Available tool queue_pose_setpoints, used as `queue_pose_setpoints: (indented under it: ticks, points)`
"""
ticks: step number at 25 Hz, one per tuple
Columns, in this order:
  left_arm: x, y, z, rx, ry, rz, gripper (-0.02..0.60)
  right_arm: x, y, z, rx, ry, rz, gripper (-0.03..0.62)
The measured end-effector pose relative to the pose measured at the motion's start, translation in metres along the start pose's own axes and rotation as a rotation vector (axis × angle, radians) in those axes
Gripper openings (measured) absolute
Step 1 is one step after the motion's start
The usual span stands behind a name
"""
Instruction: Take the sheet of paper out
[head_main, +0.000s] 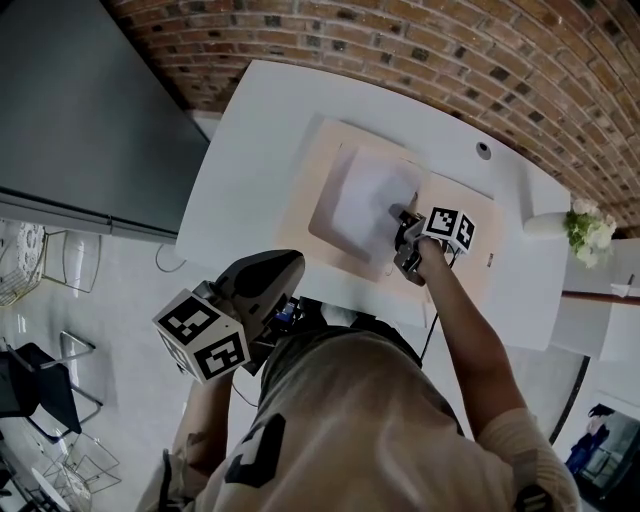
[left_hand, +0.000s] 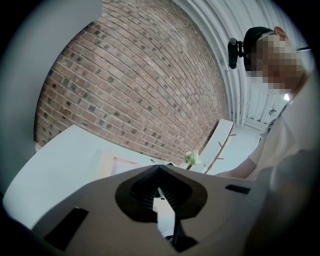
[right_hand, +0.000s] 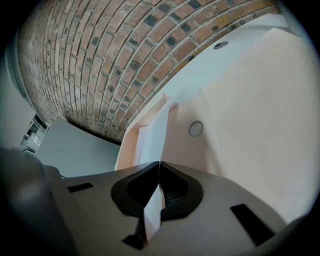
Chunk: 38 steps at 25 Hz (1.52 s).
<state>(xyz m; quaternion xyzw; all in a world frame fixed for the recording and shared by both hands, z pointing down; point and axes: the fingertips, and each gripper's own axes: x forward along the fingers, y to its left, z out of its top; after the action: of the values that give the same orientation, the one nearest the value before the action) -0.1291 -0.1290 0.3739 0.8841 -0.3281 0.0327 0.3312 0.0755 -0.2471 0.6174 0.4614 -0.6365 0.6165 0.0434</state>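
A white sheet of paper (head_main: 365, 200) lies inside an open pale pink folder (head_main: 322, 160) on the white table (head_main: 260, 110). My right gripper (head_main: 405, 216) is at the sheet's right edge, shut on it. In the right gripper view the sheet (right_hand: 157, 130) runs edge-on between the closed jaws (right_hand: 159, 164), above the folder (right_hand: 250, 110) with its round snap (right_hand: 195, 128). My left gripper (head_main: 292, 263) is held back near the body, off the table's near edge. Its jaws (left_hand: 159, 167) meet at the tips with nothing between them.
A cable hole (head_main: 484, 150) is in the table's far right part. A small plant (head_main: 585, 228) stands beyond the right end. A brick wall (head_main: 420, 40) runs behind the table, and a dark grey cabinet (head_main: 80, 110) stands at the left. Chairs (head_main: 40, 380) are on the floor lower left.
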Motion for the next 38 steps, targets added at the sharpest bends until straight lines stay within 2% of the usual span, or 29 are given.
queue_pose_setpoints:
  ticks: [38]
  points:
    - [-0.012,0.001,-0.006,0.036,0.023,-0.094,0.014,-0.048,-0.010,-0.002,0.052,-0.168,-0.039,0.025]
